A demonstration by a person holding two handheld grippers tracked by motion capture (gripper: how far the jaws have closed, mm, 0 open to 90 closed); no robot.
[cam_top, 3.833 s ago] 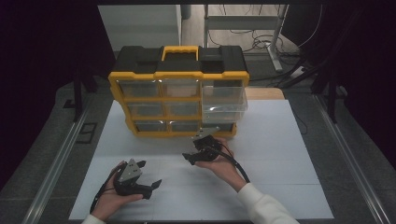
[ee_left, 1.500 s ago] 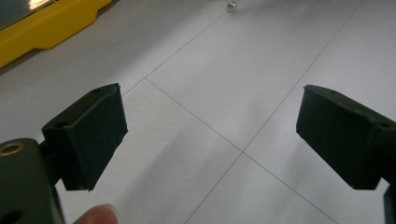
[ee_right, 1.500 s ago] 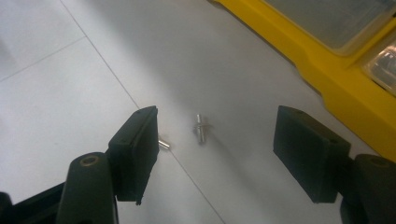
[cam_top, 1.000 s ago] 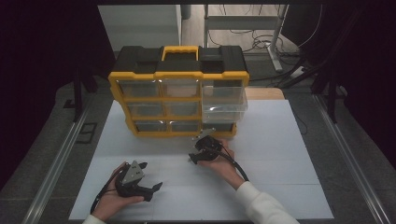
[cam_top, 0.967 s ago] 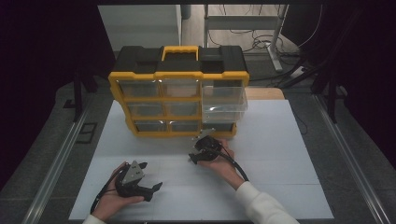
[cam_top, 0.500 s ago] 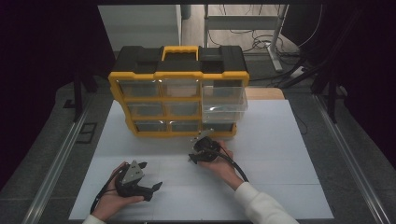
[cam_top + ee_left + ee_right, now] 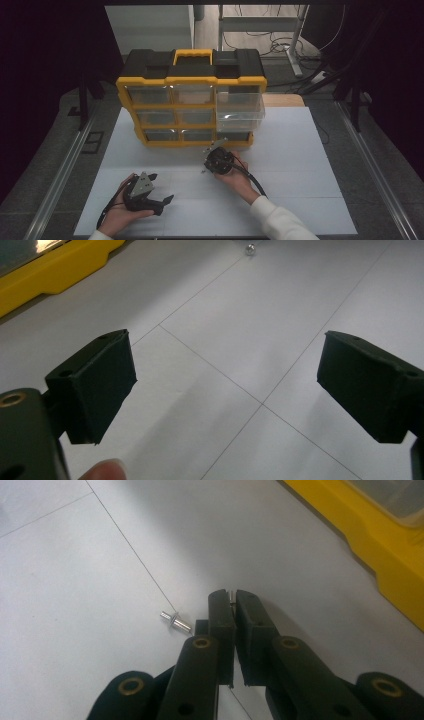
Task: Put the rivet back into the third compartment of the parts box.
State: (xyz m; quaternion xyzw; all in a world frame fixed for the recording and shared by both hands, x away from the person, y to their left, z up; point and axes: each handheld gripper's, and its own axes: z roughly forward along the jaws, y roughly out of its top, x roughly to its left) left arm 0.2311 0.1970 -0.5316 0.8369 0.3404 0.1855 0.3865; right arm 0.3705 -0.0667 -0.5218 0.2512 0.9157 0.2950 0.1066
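A yellow and black drawer organizer point(image 7: 192, 107) stands at the back of the white table, with its right middle clear drawer point(image 7: 240, 112) pulled out. My right gripper point(image 7: 212, 165) point(image 7: 233, 600) hovers just in front of it, shut, with a thin silver sliver of a small metal rivet point(image 7: 232, 594) pinched at its tips. A second small rivet point(image 7: 176, 621) lies on the table just left of those jaws. My left gripper point(image 7: 161, 187) point(image 7: 225, 385) rests low at the front left, wide open with nothing between its jaws. Far ahead of it lies a small metal piece point(image 7: 250, 249).
The white table top point(image 7: 300, 165) has thin grid lines. The organizer's yellow base point(image 7: 380, 555) runs close along the right gripper's far side. Metal rails point(image 7: 60, 175) border the table, and cables point(image 7: 280, 47) lie on the floor behind.
My right gripper has shifted slightly left and closer to the organizer's front. The left gripper has stayed in place, open.
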